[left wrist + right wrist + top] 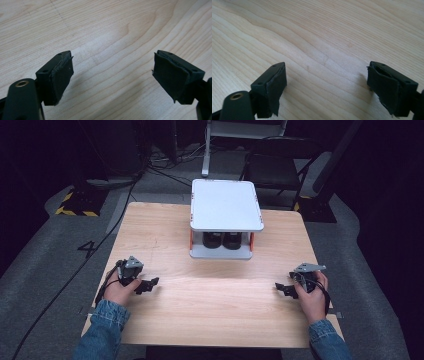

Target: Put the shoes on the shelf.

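left gripper (148, 285): low over the table's near left part, jaws spread wide with nothing between them; its own view has bare wood between the pads (61, 75).
right gripper (283, 289): low at the near right, jaws likewise apart and empty, pointing inward toward the left one.
key relation: the white two-tier rack (226, 205) stands ahead of both grippers, midway between them and well apart from each; neither hand looks nearer.
rack contents: two dark cylinders (222, 240) on the lower shelf, side by side, facing the person.
long axis: the rack runs front to back.
surface: pale wood-grain table (165, 235).
room: grey floor, dark surroundings, cables and a chair behind.
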Demonstrator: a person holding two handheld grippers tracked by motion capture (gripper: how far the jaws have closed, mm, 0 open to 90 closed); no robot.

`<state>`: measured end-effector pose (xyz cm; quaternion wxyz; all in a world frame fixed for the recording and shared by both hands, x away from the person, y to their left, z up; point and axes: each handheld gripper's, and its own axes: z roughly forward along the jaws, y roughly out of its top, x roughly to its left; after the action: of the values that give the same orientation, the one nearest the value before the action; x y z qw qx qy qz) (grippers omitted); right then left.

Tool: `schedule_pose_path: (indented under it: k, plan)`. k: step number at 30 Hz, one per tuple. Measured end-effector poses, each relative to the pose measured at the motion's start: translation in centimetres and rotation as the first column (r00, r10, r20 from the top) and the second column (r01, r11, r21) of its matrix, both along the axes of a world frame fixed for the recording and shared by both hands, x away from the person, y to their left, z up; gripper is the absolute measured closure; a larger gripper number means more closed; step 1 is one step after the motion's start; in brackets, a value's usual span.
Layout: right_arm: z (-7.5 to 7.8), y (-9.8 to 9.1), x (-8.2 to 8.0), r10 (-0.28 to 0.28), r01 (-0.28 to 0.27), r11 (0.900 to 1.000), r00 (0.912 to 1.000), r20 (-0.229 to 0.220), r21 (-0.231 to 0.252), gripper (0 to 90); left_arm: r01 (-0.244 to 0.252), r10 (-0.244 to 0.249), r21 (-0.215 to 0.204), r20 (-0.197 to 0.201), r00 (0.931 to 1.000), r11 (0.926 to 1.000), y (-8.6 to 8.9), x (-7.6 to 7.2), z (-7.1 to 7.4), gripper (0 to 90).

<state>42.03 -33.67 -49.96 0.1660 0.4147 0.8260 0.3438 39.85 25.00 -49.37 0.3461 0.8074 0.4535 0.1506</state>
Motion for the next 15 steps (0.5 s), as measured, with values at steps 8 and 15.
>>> schedule_pose_path:
  k: [8, 15]
  plan:
    - [-0.6, 0.9, 0.5, -0.058, 0.057, 0.9983, 0.9979, 0.028, 0.004, 4.3, -0.019, 0.018, 0.046, 0.020, 0.9996, 0.9988, -0.1, 0.6, -1.1, 14.8]
    - [-0.6, 1.2, 1.0, -0.048, 0.048, 0.9988, 0.9987, 0.016, -0.011, 0.0, -0.028, 0.028, 0.049, 0.004, 0.9996, 0.9984, -0.5, 0.9, -1.1, 7.6]
